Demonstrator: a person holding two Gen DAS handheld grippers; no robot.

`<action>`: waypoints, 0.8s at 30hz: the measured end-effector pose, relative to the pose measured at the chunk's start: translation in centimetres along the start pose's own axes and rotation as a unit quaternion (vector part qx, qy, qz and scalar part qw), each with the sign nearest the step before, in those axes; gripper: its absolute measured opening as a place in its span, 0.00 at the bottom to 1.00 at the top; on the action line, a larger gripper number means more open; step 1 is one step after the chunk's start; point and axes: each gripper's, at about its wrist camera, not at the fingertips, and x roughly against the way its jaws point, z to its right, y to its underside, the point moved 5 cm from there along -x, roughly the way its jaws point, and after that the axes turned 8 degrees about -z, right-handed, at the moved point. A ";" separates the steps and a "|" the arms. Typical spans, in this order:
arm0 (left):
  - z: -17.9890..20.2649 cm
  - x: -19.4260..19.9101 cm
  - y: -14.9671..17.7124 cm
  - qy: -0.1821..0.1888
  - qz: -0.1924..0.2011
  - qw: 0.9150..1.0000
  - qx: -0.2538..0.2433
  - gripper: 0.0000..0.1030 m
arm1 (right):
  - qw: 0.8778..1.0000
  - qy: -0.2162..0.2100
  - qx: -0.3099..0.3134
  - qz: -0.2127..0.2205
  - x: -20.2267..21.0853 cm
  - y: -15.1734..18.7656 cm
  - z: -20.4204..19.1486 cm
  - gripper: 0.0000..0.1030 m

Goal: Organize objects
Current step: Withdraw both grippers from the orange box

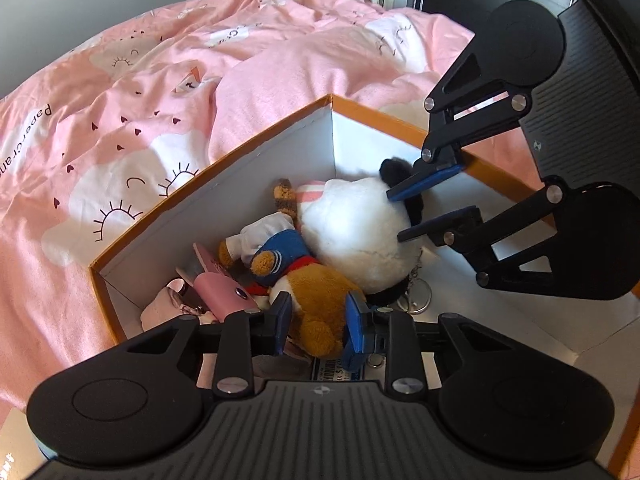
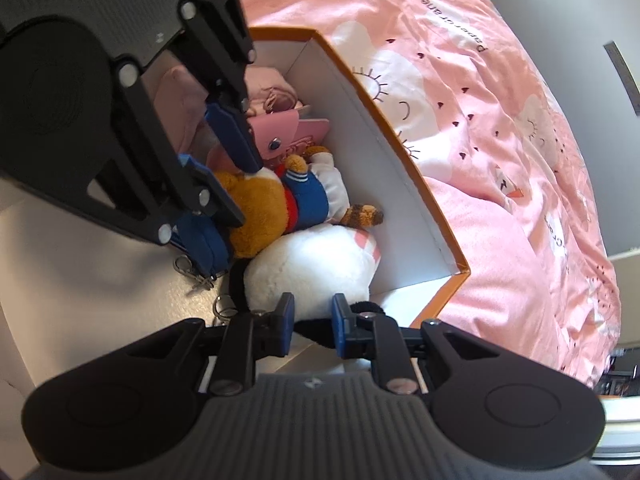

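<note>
- Inside the orange-rimmed box (image 1: pixel 256 148), against its white far wall, lie the soft toys: a brown plush bear (image 1: pixel 316 304) in a blue and white top, and a white plush (image 1: pixel 356 232) with black ears just beside it, the two touching.
- Next to the bear, toward the box's corner, sits a pink case (image 1: pixel 224 284) with a small round stud, and past it a bundle of pale pink cloth (image 1: pixel 164 308).
- Some metal key rings (image 1: pixel 418 300) lie on the white box floor close to the white plush.
- At the bear, the left gripper (image 1: pixel 320 326) has its blue pads pressed on the brown body from both sides; it grips the bear.
- At the white plush, the right gripper (image 2: pixel 314 326) has its pads drawn in close around the black ear; from the left wrist view its fingers clamp that ear at the toy's upper edge.
- Both grippers point steeply down into the box, near one another.
- Around the box spreads a rumpled pink bedspread (image 1: pixel 120 120) printed with white clouds, small hearts and lettering.
- Beyond the bed, a grey wall (image 2: pixel 580 20) shows.
</note>
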 end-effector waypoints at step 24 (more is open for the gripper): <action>-5.1 17.5 15.1 -0.019 0.092 0.969 0.228 0.42 | 0.902 -0.043 -0.366 0.225 16.6 -2.4 -13.9 0.47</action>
